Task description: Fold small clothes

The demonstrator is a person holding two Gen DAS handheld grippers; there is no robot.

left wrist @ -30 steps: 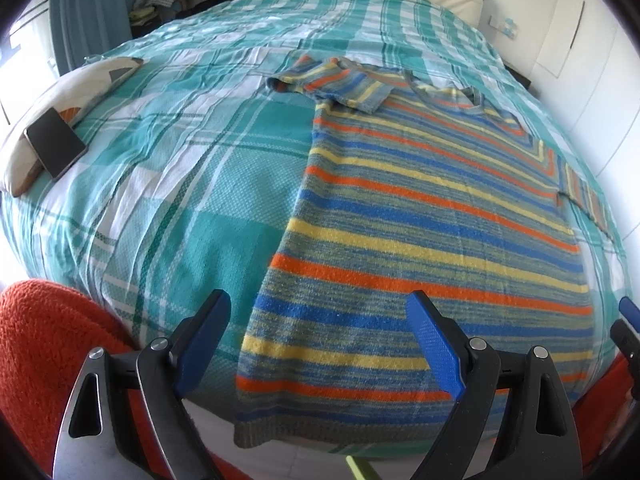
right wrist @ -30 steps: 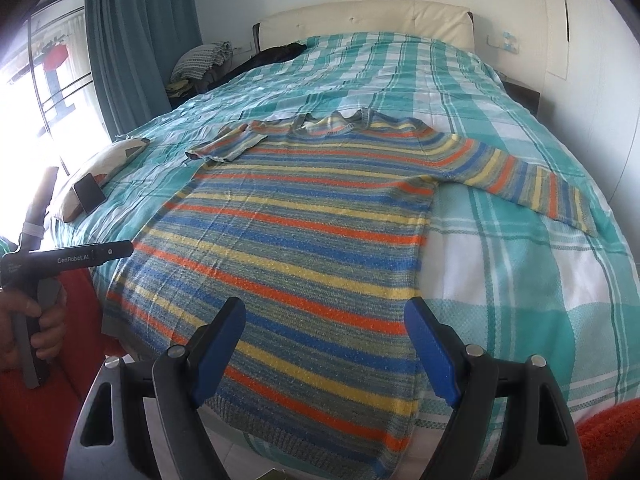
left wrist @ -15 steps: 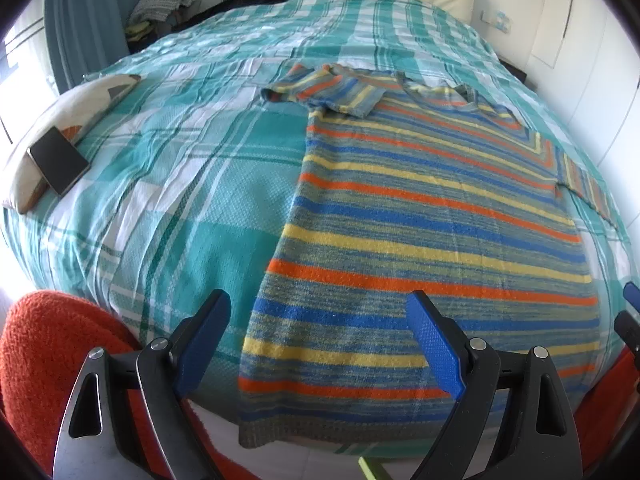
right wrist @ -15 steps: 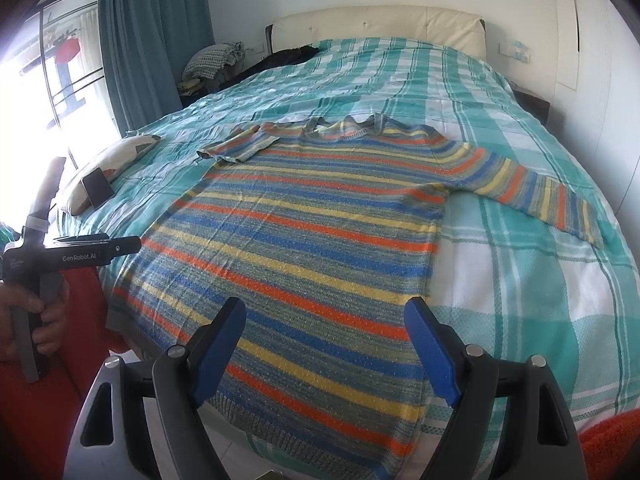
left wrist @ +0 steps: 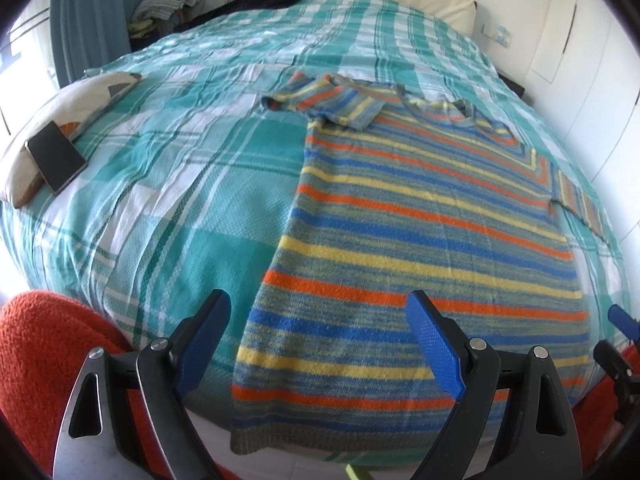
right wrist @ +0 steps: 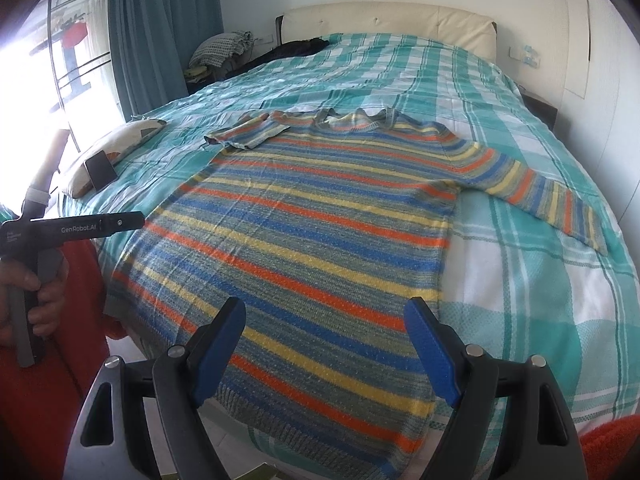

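A striped knitted sweater (right wrist: 312, 240) lies spread flat on the checked bedspread (right wrist: 540, 288) of the bed, its hem hanging just over the foot edge nearest the person and its neck towards the headboard (right wrist: 384, 20). One sleeve (right wrist: 540, 196) stretches out straight towards the right edge of the bed; the other sleeve (left wrist: 332, 100) is already doubled back on itself near the shoulder, on the side towards the left edge. The body shows no fold as yet, so the work appears to be at its start: the garment is laid out and the first proper fold is still to come.

The left gripper (left wrist: 316, 336) hovers above the hem's left corner at the foot edge with its blue fingers (left wrist: 430, 344) released and wide apart, nothing between them. The right gripper (right wrist: 324, 344) hangs over the hem nearer its right side, fingers likewise released and empty. A hand (right wrist: 24, 300) holding the left tool's handle shows at the edge of the right wrist view.

The next move probably calls for both grippers to drop to the cloth and pinch it, either the two hem corners to carry the bottom up towards the neck, or the outstretched sleeve to bring it across the body. The knit looks soft and loose, so a shallow pinch may slip.

A phone (left wrist: 56, 156) leans on a cushion (left wrist: 72, 100) near the left edge, well apart from the sweater.
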